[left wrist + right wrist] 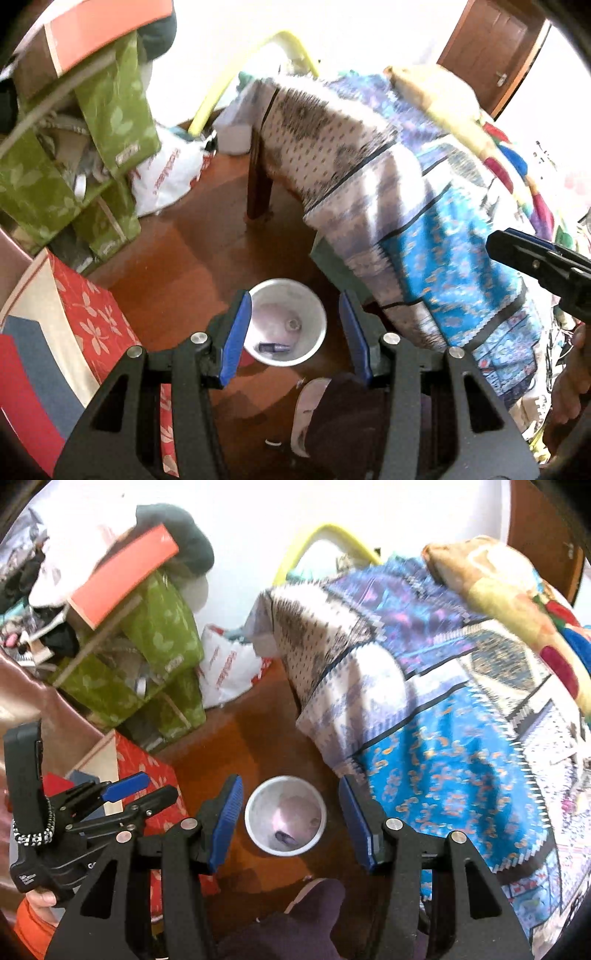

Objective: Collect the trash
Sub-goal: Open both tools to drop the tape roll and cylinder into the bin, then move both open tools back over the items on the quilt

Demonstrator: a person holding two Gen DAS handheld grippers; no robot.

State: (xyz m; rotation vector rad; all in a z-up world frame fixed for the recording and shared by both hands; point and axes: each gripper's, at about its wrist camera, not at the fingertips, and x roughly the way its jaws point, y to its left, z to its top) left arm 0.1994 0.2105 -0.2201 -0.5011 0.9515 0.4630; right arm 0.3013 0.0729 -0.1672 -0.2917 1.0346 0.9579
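Trash bin (288,321), white, sits on the floor (207,251) beyond both left tongs (295,332) and right tongs (291,812); each stands partly open, holding nothing

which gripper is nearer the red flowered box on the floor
Left. The left gripper hangs right over the red flowered box; the right gripper is further off, over the white bin, open and empty.

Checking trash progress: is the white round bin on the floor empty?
Not empty: the white round bin holds a small dark cylindrical item at its bottom.
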